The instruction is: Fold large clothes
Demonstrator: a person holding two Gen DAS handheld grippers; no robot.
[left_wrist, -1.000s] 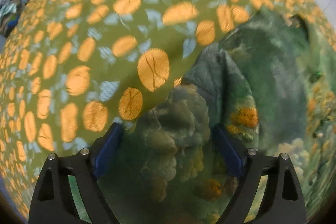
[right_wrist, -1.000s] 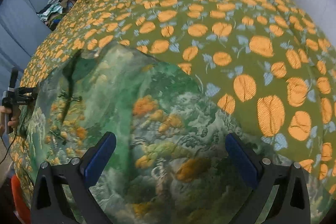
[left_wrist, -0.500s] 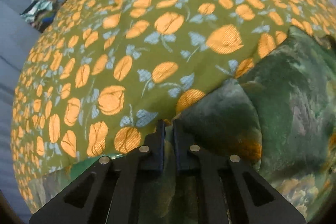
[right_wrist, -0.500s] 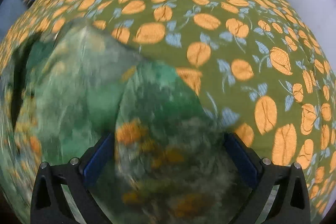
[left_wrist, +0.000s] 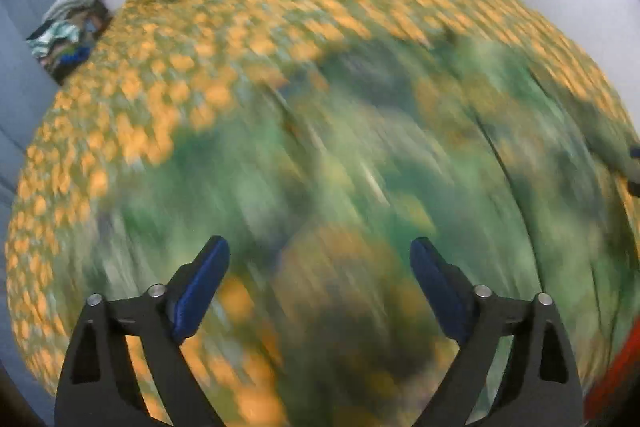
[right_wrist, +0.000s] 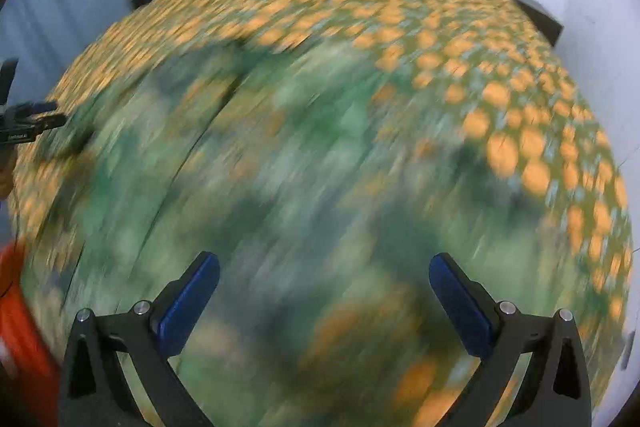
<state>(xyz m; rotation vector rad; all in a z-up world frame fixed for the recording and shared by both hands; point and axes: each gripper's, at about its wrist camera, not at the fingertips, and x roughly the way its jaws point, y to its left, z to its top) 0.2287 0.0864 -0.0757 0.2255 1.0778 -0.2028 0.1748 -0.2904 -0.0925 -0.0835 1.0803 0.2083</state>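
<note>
A large green garment with an orange and grey floral print (left_wrist: 360,167) lies spread over the bed; it also shows in the right wrist view (right_wrist: 304,187). Both views are motion-blurred. My left gripper (left_wrist: 320,267) is open and empty above the garment's near part. My right gripper (right_wrist: 324,283) is open and empty above the garment too. The left gripper's body shows at the left edge of the right wrist view (right_wrist: 24,119).
The bed has an olive cover with orange spots (left_wrist: 248,11), also in the right wrist view (right_wrist: 460,27). A pile of clothes (left_wrist: 64,35) sits beside the bed's far left corner. A red object (right_wrist: 20,307) is at the near left. White walls stand behind.
My left gripper was shut on the garment's edge half a second ago and is now open and drawn back higher. My right gripper has also pulled up and back. The garment lies flatter.
</note>
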